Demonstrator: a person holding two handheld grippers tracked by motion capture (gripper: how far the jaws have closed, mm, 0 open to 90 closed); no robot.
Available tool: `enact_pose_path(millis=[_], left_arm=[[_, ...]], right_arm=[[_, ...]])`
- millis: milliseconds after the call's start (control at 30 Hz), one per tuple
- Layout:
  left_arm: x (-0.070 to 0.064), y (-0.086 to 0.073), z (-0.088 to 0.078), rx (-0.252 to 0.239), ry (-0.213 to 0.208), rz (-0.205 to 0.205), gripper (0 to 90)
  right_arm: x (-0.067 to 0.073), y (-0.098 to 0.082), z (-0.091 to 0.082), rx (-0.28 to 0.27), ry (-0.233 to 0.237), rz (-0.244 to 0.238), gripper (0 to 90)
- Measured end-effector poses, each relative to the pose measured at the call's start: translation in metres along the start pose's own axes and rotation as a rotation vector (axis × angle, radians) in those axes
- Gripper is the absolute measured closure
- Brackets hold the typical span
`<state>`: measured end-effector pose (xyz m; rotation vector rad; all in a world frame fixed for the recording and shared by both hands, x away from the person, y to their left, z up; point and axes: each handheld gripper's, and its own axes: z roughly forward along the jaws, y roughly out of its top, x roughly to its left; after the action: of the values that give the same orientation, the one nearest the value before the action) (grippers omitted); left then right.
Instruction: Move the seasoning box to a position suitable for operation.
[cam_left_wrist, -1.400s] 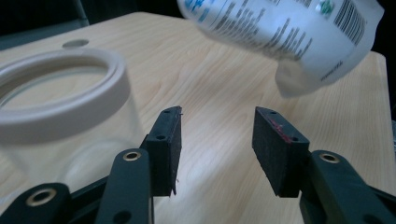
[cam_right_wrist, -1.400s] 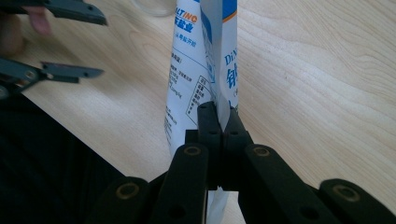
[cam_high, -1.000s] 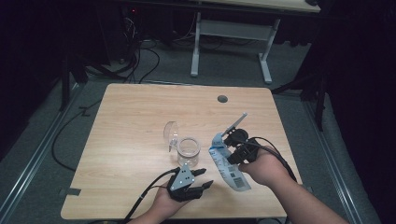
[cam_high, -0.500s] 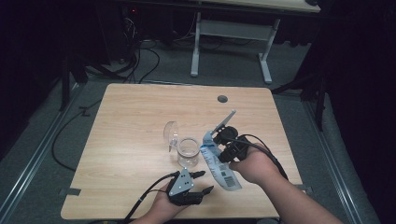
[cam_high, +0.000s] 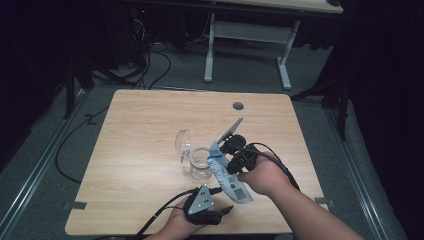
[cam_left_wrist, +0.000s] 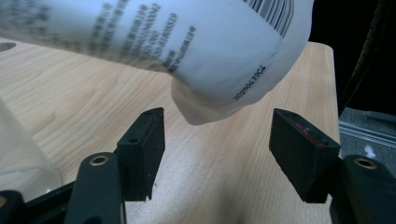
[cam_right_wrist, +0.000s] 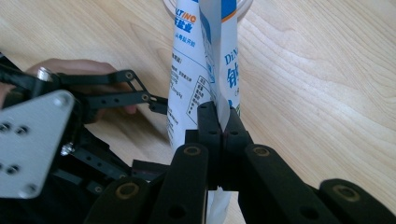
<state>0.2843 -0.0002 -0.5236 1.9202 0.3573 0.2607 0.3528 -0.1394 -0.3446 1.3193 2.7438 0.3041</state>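
My left gripper (cam_high: 226, 210) sits at the near edge of the table (cam_high: 140, 120), its jaws just opened wide and holding nothing; in its own view the bag's bottom end hangs above the gap. Just beyond stands the glass jar (cam_high: 199, 164), lid tipped back. My right gripper (cam_right_wrist: 219, 122) is clamped tight on the white bag (cam_high: 227, 172), which slants with its top end over the jar's mouth.

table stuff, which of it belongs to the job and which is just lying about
In the job: white pouch, pinched by the right gripper; glass jar; its lid; left gripper, jaws open.
Lying about: table's grommet hole; floor cables.
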Motion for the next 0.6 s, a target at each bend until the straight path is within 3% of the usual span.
enact_pose_path(millis=[367, 600], left_arm=[[-0.002, 0.004, 0.014, 0.016, 0.037, 0.007, 36.1], [-0.003, 0.006, 0.011, 0.024, 0.067, 0.003, 43.2]], right_arm=[[0.005, 0.003, 0.005, 0.003, 0.015, -0.002, 90.0], [0.006, 0.003, 0.003, -0.012, 0.028, 0.001, 90.0]])
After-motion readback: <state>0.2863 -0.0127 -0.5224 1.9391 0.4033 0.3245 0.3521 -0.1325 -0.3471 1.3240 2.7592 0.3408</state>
